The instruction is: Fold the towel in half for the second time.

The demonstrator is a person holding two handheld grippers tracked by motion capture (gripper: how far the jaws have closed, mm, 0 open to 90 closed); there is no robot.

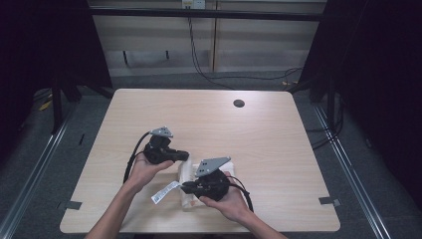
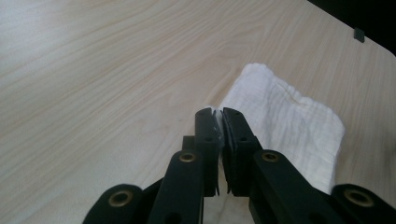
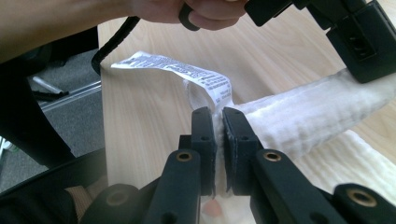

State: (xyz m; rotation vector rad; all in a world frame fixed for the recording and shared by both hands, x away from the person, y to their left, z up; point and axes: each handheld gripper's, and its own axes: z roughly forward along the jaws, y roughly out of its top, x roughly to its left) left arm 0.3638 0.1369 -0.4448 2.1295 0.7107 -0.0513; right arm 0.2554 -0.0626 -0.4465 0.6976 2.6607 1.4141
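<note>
Towel (image 1: 185, 174), white, folded, sits near the front edge of the table (image 1: 278, 149), a bit left of centre, pinched at both ends. Right gripper (image 1: 185, 188) is nearest the person, jaws closed tight on the towel's near end right by the printed care label (image 1: 164, 191); the right gripper view shows the label (image 3: 187, 72) sticking up & out past the jaw tips, twd the table's left edge. Left gripper (image 1: 186, 156) is a little further in, jaws likewise clamped on a thin edge of the cloth (image 2: 285, 121) w/ only a sliver showing between the pads. Long axis of the towel runs roughly near-to-far btwn the two grips, tilted slightly, label end pointing back at the person. Both forearms come in from the front edge, cables trailing beside each hand, so the near strip is crowded. Beyond the grippers the wood top is bare: plenty of room to the far side, left & right. Only a round cable hole (image 1: 239, 103) near the far edge, right of centre. Past that, grey floor, a loose black cable (image 1: 249, 77), metal rails either side, dark curtains.
</note>
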